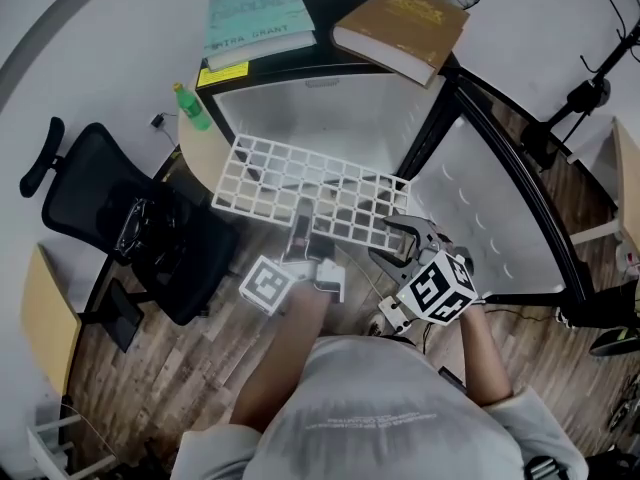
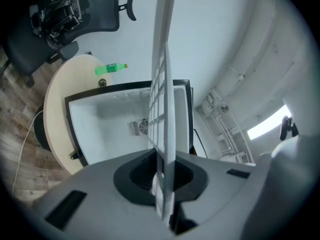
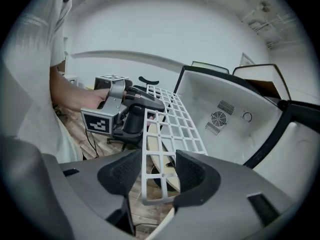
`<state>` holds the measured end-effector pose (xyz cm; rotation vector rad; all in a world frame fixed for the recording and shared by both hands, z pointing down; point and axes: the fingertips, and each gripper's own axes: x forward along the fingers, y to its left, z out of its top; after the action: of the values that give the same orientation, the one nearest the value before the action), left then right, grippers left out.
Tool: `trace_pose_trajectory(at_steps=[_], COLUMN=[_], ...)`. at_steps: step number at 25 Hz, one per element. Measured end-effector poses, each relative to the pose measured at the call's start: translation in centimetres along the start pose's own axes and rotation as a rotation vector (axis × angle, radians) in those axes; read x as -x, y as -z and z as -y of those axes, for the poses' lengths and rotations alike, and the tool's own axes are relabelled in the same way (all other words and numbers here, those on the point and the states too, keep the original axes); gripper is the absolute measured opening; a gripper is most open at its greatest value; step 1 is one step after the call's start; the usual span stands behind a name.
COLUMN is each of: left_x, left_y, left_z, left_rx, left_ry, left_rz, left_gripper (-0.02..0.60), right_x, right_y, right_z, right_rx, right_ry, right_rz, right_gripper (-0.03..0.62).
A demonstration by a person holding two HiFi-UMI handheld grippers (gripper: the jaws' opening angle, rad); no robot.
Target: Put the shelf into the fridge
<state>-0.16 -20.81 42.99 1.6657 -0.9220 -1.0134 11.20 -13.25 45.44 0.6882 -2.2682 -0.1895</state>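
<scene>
A: The shelf hangs before the open fridge, clamped at its near edge by the left hand-held gripper only.
B: The right hand-held gripper stands open around its corner, so the shelf may sag or twist out.

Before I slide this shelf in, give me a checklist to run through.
1. Left gripper jaws clamped on shelf: ok.
2. Right gripper jaws clamped on shelf: not ok, apart around its corner.
3. Fridge door open: ok.
4. Shelf inside fridge: not ok, it is outside, before the opening.
5. Shelf held level: cannot tell.
</scene>
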Motion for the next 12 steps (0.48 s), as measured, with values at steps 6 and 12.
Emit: trace_pose_trajectory(at_steps=[6, 12], left_x=[-0.4, -1.0], left_y=[2.0, 3.9], left_z=[0.0, -0.1], left_rx=[0.053, 0.099], left_ry=[-0.003, 0.016], left_rz=[-0.003, -0.045], left_gripper=[0.035, 0.035], right_x=[0.2, 1.4], right_y=[2.1, 3.5], right_z=[0.3, 1.9], right_rx=[0.12, 0.196], right_ry=[0.033, 0.053], right_rz=[-0.11, -0.222], right_gripper=[0.209, 0.207])
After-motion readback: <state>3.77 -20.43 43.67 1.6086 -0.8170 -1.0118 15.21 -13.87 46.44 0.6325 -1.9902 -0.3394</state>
